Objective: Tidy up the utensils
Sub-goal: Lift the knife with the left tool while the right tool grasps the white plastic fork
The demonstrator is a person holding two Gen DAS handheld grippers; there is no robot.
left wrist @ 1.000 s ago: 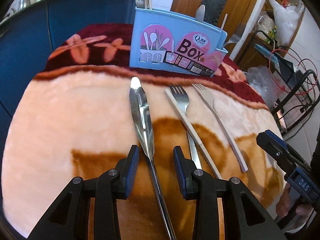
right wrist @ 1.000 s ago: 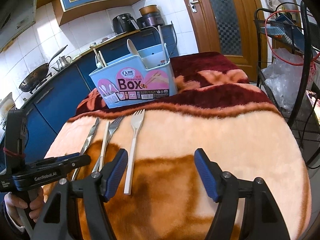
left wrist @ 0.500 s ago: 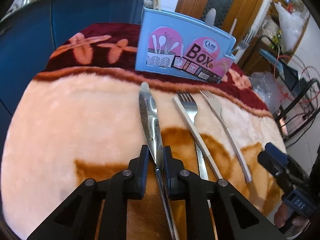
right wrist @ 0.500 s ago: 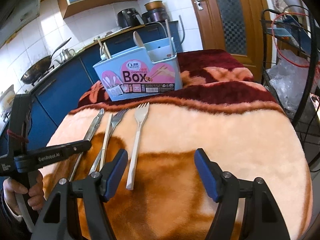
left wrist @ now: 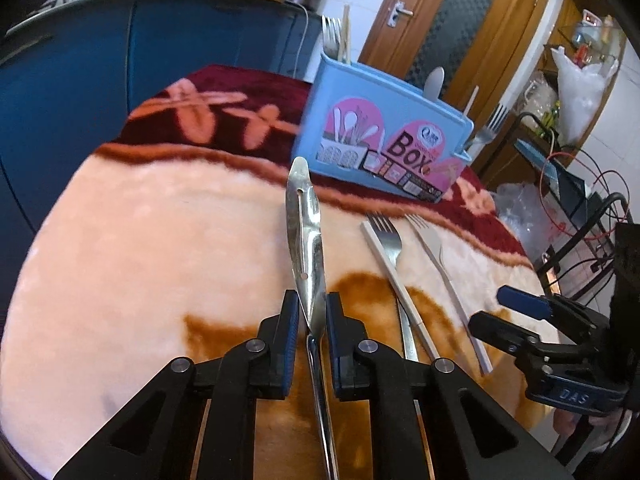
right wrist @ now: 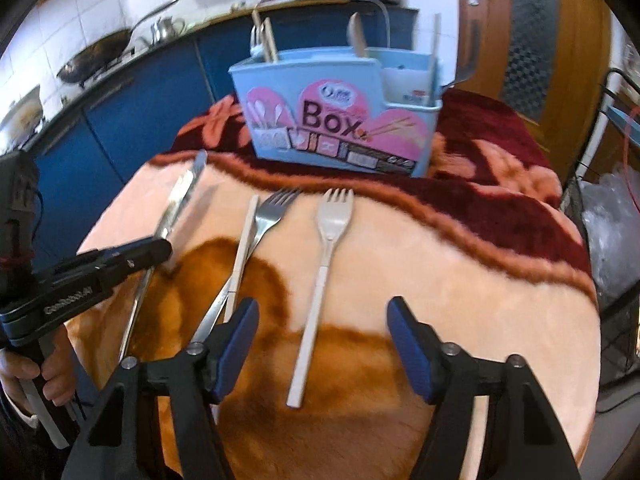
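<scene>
My left gripper point(left wrist: 312, 308) is shut on a steel knife point(left wrist: 304, 232), gripping where blade meets handle; the blade points at the blue utensil box point(left wrist: 384, 148). In the right wrist view the knife point(right wrist: 176, 204) casts a shadow beside its tip, with the left gripper point(right wrist: 158, 248) over it. My right gripper point(right wrist: 322, 320) hovers over the white fork point(right wrist: 326, 256). Its jaws are closing, the fork's handle lies between them, and the pads are clear of it. A steel fork point(right wrist: 268, 216) and a white stick point(right wrist: 242, 248) lie crossed to the left.
A plush blanket point(right wrist: 460, 280) covers the table. The blue box point(right wrist: 340, 120) stands at the back, holding forks, chopsticks and a spoon. Blue cabinets point(left wrist: 80, 60) lie behind, a wire rack point(left wrist: 580, 232) to the right. A hand point(right wrist: 24, 368) holds the left gripper's handle.
The left jaws closed onto the knife and moved forward with it. The right gripper shifted left, so the white fork now lies between its jaws, which have narrowed.
</scene>
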